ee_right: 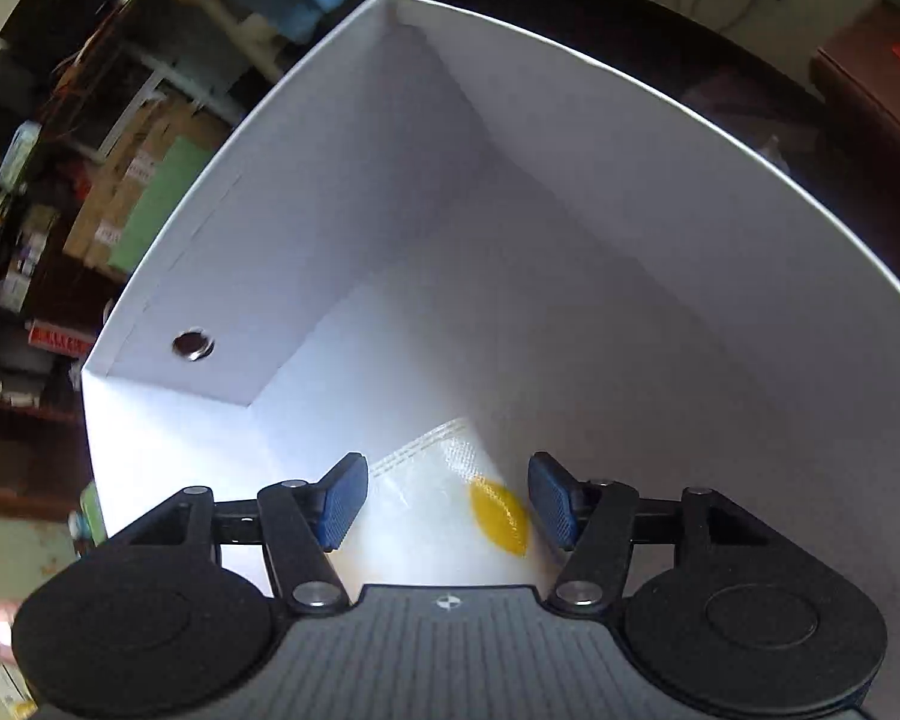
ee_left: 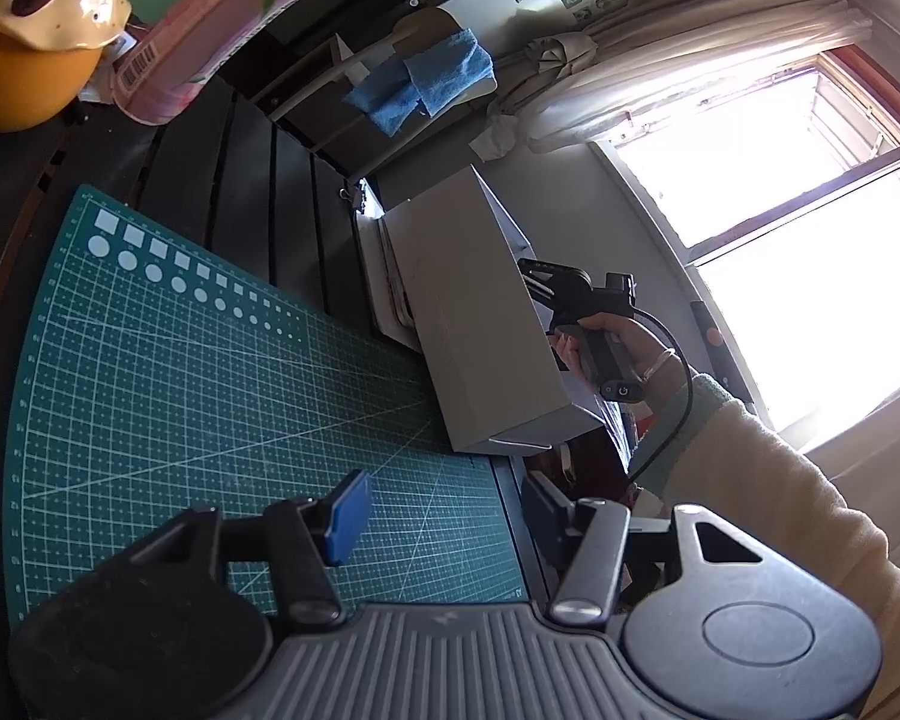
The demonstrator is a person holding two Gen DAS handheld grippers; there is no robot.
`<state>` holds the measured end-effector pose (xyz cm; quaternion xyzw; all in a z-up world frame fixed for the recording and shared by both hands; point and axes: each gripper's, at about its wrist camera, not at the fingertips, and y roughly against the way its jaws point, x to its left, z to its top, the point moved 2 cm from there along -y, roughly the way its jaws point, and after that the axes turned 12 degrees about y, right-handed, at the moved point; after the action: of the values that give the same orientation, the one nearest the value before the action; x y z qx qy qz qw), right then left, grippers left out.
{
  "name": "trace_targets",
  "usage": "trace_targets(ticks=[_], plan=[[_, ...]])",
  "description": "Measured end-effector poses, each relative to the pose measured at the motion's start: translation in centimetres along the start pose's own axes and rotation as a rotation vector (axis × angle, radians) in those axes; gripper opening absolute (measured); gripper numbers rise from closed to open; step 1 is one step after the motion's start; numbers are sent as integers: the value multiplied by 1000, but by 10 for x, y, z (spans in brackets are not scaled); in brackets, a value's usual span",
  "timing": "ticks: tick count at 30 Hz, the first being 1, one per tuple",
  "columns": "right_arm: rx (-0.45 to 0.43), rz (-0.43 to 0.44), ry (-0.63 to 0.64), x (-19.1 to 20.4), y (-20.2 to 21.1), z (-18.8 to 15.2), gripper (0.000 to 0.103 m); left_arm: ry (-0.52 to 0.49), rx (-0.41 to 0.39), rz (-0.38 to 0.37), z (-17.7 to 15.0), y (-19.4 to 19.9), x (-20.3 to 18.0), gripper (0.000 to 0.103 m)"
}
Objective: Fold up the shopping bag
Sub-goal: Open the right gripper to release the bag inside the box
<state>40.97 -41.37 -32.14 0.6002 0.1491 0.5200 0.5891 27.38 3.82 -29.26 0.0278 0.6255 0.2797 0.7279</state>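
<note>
A white paper shopping bag (ee_left: 480, 324) stands opened out at the right edge of the green cutting mat (ee_left: 210, 390). My left gripper (ee_left: 447, 510) hovers open over the mat's near corner, short of the bag, holding nothing. In the left wrist view a hand (ee_left: 630, 348) holds the right gripper at the bag's mouth. The right wrist view looks down into the bag (ee_right: 570, 210). My right gripper (ee_right: 448, 498) is open inside it, above a clear plastic packet (ee_right: 426, 516) with a yellow spot (ee_right: 501, 516) on the bottom. A handle eyelet (ee_right: 193, 345) shows on the folded rim.
The mat lies on a dark slatted table (ee_left: 258, 192). An orange pot (ee_left: 24, 84) and a pink wrapped roll (ee_left: 210, 18) sit at the far left. Blue cloths (ee_left: 432, 81) hang on a rack behind. A bright window (ee_left: 810, 210) is to the right.
</note>
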Motion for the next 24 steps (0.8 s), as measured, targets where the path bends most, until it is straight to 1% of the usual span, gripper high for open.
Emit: trace_targets(ticks=[10,11,12,13,14,16,17,19,20,21,22,24], plan=[[19,36,17,-5,18,-11,60,-16,-1,7,0,-2,-3,55],[14,38,23,1,12,-12,61,-20,-2,7,0,-2,-4,55],[-3,36,39,23,-9,-14,61,-22,-4,13,0,-2,-5,55],[-22,32,60,40,-21,-16,62,-24,-9,23,0,-2,-5,55],[-46,23,93,44,-11,-17,62,-27,-14,34,-1,-3,-6,55],[-99,-8,185,56,11,-21,65,-38,-37,91,-1,-4,-8,55],[-123,-26,234,63,23,-24,68,-45,-49,117,-1,-4,-9,55],[-171,-71,359,78,60,-34,70,-73,-77,183,-2,-6,-13,56],[-187,-75,407,87,69,-41,72,-96,-87,223,-4,-7,-16,56],[-198,-66,443,97,75,-47,78,-113,-95,253,-6,-8,-19,57],[-212,-47,483,112,80,-57,81,-133,-103,283,-7,-10,-21,57],[-223,-17,539,132,89,-80,89,-192,-133,374,-15,-13,-30,60]])
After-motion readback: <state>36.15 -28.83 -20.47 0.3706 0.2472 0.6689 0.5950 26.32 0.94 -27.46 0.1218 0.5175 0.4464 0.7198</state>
